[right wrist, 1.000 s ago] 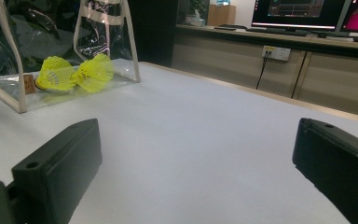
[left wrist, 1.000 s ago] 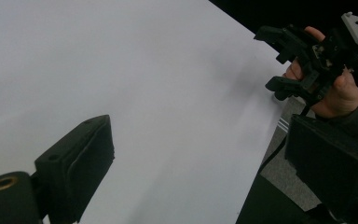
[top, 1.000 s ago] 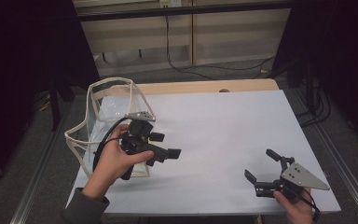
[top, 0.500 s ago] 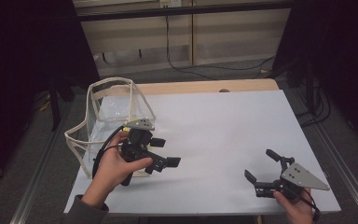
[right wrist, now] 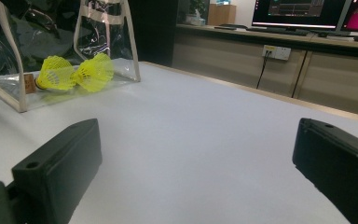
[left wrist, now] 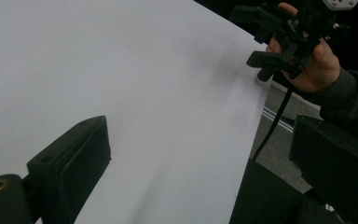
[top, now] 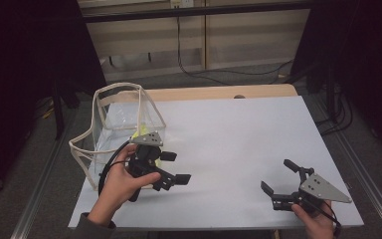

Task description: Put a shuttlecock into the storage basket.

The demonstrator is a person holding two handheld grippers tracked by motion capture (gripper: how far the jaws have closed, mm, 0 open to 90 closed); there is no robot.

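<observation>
A clear bag (top: 124, 119) with cream trim stands open at the table's left. Two yellow shuttlecocks (right wrist: 74, 73) lie on its floor, a yellow patch (top: 140, 133) from above. My left gripper (top: 176, 167) hovers just right of the bag's front corner, open and empty, pointing right across the white table top (top: 229, 129). Its own view looks between its spread jaws (left wrist: 200, 135) at bare white surface, with the right gripper (left wrist: 254, 35) far off. My right gripper (top: 277, 175) is low near the front right edge, open and empty, aimed left toward the bag (right wrist: 198, 149).
A wooden strip (top: 219, 92) borders the table's far edge. Metal rails (top: 45, 179) run along both sides on the floor. Cabinets with a hanging cable (top: 179, 45) stand behind. Monitors (right wrist: 303, 11) glow at the back in the right gripper view.
My left gripper has slid a little toward the front edge and away from the bag, turning slightly. The right gripper has stayed put.
</observation>
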